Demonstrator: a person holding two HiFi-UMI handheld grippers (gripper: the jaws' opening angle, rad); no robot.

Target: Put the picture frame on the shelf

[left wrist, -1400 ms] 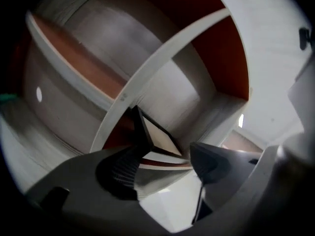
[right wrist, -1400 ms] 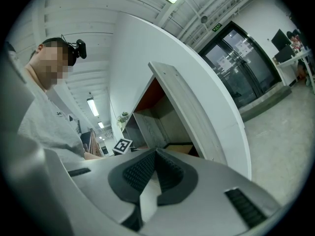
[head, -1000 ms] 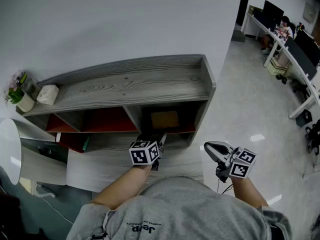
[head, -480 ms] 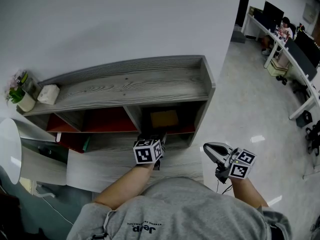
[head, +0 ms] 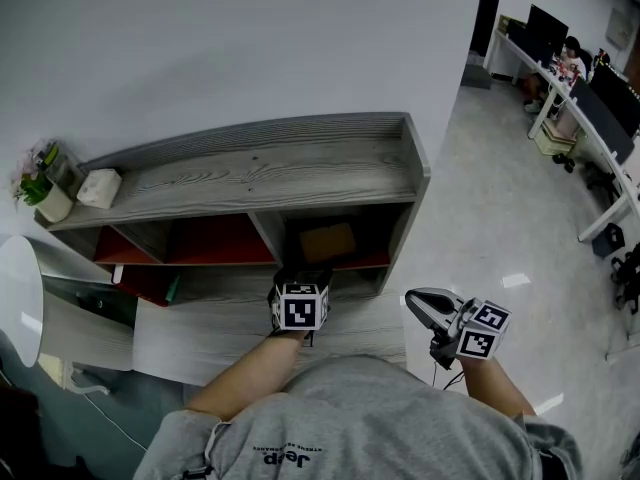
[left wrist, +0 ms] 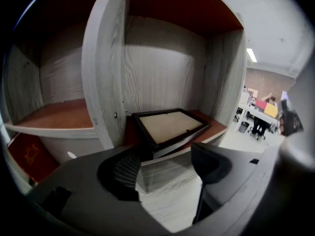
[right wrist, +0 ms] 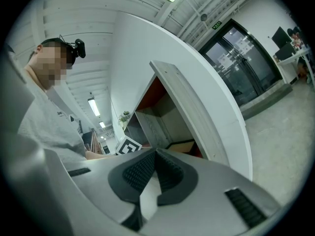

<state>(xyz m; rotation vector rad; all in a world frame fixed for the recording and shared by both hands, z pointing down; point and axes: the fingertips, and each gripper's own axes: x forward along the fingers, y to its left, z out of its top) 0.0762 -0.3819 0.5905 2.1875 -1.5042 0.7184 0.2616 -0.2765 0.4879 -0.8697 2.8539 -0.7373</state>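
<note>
The picture frame (head: 328, 240), dark-edged with a tan panel, lies in the right-hand compartment of the grey wooden shelf (head: 260, 173), one corner over the red board's front edge (left wrist: 170, 127). My left gripper (head: 303, 278) hovers just in front of that compartment. Its jaws have just been opening and now stand wide apart (left wrist: 165, 168) with nothing between them, clear of the frame. My right gripper (head: 415, 300) is held off to the right of the shelf, its pads meeting at the tip (right wrist: 155, 154) and holding nothing.
A potted plant (head: 42, 190) and a white box (head: 98, 188) stand at the shelf top's left end. A white round table (head: 15, 298) is at the far left. Office desks and a seated person (head: 572, 58) are at the far right across the shiny floor.
The left gripper has rolled, so its marker cube now faces the head camera squarely, and it has drawn back slightly from the compartment. The frame stays on the shelf. The right gripper has not moved.
</note>
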